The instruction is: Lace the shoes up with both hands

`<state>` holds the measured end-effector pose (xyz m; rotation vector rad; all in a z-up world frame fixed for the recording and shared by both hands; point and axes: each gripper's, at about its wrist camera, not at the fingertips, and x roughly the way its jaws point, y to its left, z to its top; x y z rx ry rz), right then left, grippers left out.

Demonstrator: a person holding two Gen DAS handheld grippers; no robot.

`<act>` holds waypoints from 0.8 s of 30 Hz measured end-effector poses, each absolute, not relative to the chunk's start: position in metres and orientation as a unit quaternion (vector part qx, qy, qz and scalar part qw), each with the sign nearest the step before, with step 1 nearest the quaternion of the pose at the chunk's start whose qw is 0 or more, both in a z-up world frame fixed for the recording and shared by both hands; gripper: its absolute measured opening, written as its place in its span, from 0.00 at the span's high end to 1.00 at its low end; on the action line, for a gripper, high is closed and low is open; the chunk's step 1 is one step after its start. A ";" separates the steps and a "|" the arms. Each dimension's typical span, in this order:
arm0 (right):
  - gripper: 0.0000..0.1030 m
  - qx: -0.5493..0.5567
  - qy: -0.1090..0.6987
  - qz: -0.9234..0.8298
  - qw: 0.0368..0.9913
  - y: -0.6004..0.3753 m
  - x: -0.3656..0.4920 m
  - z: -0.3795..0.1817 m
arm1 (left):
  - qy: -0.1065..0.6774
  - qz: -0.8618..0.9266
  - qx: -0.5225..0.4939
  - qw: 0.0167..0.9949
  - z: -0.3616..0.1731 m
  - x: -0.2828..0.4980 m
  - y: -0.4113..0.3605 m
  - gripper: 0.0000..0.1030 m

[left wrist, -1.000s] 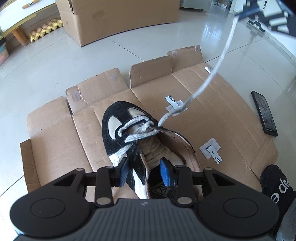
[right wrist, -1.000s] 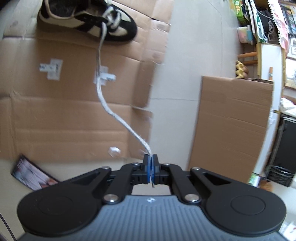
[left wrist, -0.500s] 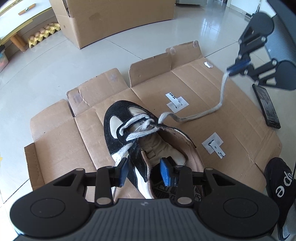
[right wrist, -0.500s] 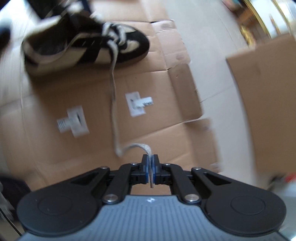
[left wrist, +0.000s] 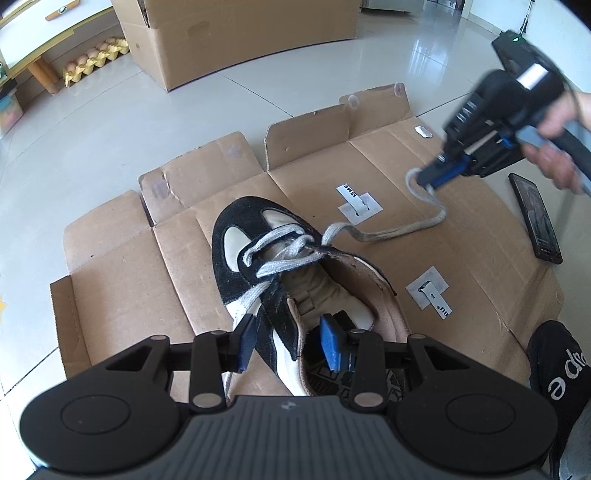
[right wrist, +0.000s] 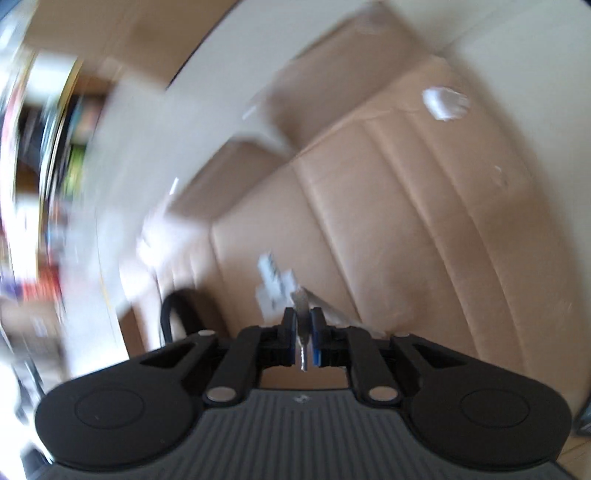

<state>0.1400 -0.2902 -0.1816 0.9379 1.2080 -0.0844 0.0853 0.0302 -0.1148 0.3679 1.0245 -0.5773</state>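
Observation:
A black and cream shoe (left wrist: pixel 280 280) lies on flattened cardboard (left wrist: pixel 110 280), toe pointing away, partly laced with a grey lace (left wrist: pixel 399 230). My left gripper (left wrist: pixel 290 341) straddles the shoe's left side wall near the heel, one pad outside and one inside, touching it. My right gripper (left wrist: pixel 424 179) is shut on the lace's free end low over the cardboard at the right, and the lace lies slack in a loop. In the blurred right wrist view, that gripper (right wrist: pixel 303 338) pinches the lace end (right wrist: pixel 302 325).
A black phone (left wrist: pixel 535 218) lies at the cardboard's right edge. Two white taped labels (left wrist: pixel 358 205) (left wrist: pixel 428 291) are stuck on the cardboard. A large cardboard box (left wrist: pixel 236 33) stands behind on the tiled floor. A dark garment (left wrist: pixel 561 369) lies at lower right.
My right gripper has come down from high at the far right towards the cardboard, and the lace went from taut to slack. The left gripper has stayed on the shoe.

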 end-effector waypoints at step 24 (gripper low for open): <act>0.37 0.237 0.501 -0.111 0.825 -0.295 0.171 -0.144 | 0.484 -0.271 0.172 0.814 -0.116 0.085 0.030 0.57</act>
